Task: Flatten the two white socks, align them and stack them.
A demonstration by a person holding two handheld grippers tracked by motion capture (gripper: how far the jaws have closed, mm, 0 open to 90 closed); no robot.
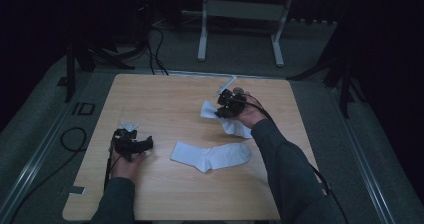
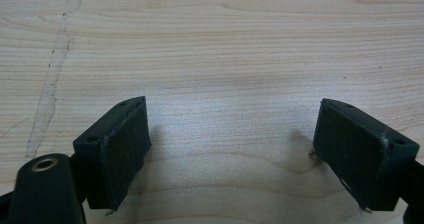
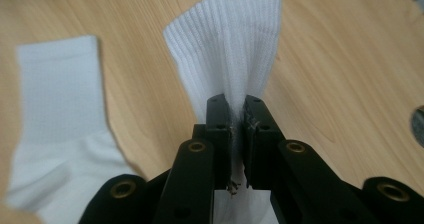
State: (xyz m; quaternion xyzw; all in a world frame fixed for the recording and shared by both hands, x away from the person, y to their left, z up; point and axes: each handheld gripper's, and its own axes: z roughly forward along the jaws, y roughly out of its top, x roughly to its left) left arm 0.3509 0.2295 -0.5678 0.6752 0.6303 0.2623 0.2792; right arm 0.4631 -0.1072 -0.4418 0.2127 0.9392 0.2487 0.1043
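My right gripper [image 3: 238, 115] is clamped on a white sock [image 3: 231, 44]; its ribbed cuff fans out just beyond the pinched pads, and the rest hangs under my hand toward the wooden table [image 1: 165, 94]. My left gripper [image 2: 232, 149] stands wide, nothing between its pads, hovering close over bare wood at the table's left. I count two socks: the one I hold, and a second sock [image 1: 212, 155] lying flat between my hands, apart from both grippers.
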